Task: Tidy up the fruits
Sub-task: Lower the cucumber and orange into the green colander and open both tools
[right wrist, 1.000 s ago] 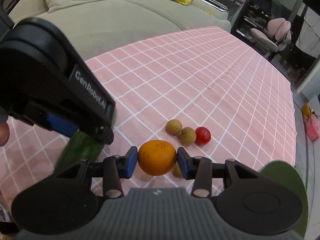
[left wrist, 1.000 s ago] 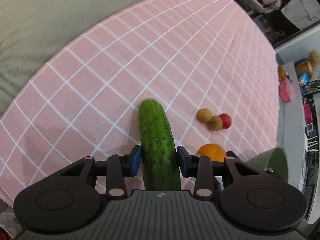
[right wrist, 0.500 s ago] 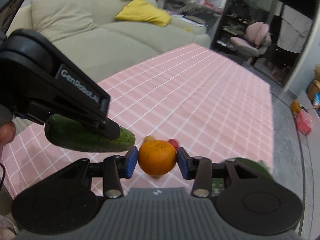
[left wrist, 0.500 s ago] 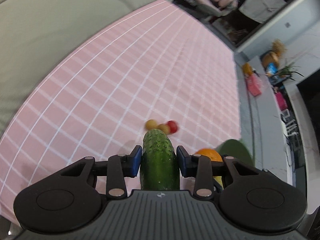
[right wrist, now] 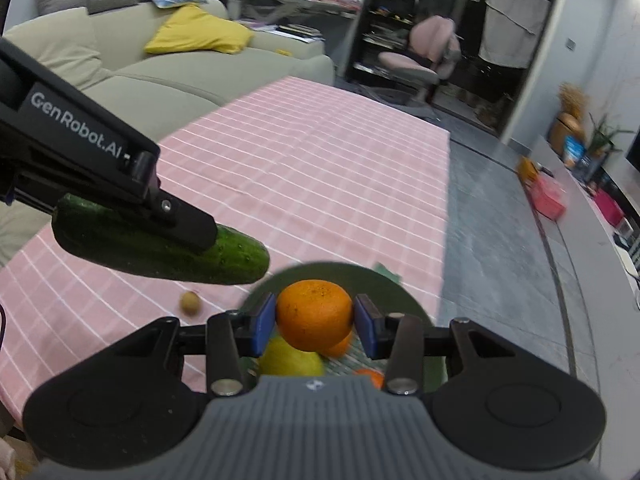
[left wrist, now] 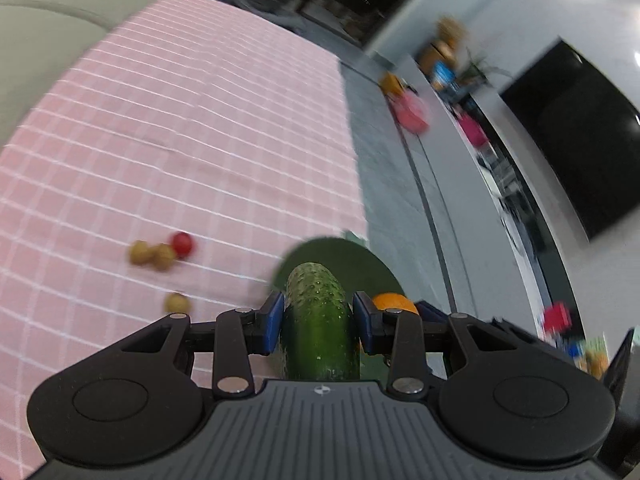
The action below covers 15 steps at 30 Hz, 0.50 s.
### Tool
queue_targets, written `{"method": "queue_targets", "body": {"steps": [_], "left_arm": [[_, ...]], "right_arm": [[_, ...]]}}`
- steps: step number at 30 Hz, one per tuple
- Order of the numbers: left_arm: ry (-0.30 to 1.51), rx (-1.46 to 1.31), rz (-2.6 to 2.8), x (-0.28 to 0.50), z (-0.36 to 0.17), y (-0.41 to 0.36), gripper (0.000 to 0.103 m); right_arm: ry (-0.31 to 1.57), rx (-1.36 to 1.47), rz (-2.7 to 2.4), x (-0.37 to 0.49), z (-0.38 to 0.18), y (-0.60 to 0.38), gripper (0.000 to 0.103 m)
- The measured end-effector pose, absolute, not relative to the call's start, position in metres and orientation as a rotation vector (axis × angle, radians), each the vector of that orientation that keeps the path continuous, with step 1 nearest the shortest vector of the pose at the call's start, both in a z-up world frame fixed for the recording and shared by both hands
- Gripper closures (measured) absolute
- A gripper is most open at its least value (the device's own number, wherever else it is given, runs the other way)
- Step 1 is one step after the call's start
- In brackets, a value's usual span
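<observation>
Carry step: left gripper [left wrist: 318, 322] clamped on cucumber [left wrist: 318, 320], right gripper [right wrist: 315, 325] clamped on orange [right wrist: 313, 314], both above green bowl [right wrist: 394, 292]; next, lower and release.

We see the left view motion-blurred; small fruits [left wrist: 160, 254] smeared. Cucumber [left wrist: 318, 320] near end hidden under tongs body. Green bowl [right wrist: 384, 280] contents mostly covered by the orange [right wrist: 314, 316].
</observation>
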<state>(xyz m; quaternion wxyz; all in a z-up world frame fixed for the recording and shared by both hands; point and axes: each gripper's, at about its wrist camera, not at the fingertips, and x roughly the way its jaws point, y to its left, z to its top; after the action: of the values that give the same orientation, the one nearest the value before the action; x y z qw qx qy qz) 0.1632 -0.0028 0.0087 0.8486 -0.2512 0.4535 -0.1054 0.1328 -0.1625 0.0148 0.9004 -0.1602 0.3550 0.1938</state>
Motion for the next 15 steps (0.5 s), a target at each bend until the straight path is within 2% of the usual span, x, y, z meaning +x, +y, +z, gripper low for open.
{"method": "queue_targets", "body": {"steps": [9,15], "left_arm": [[1.125,-0.456,-0.345,0.191,-0.03,-0.051,0.061],[1.16,-0.472,-0.373,0.203,-0.043,-0.056,0.061]], "right_arm": [[0.818,-0.343,0.368,0.149,-0.012,-0.193,0.063],[0.844,-0.347,0.355,0.162,-0.027,-0.201,0.063]]}}
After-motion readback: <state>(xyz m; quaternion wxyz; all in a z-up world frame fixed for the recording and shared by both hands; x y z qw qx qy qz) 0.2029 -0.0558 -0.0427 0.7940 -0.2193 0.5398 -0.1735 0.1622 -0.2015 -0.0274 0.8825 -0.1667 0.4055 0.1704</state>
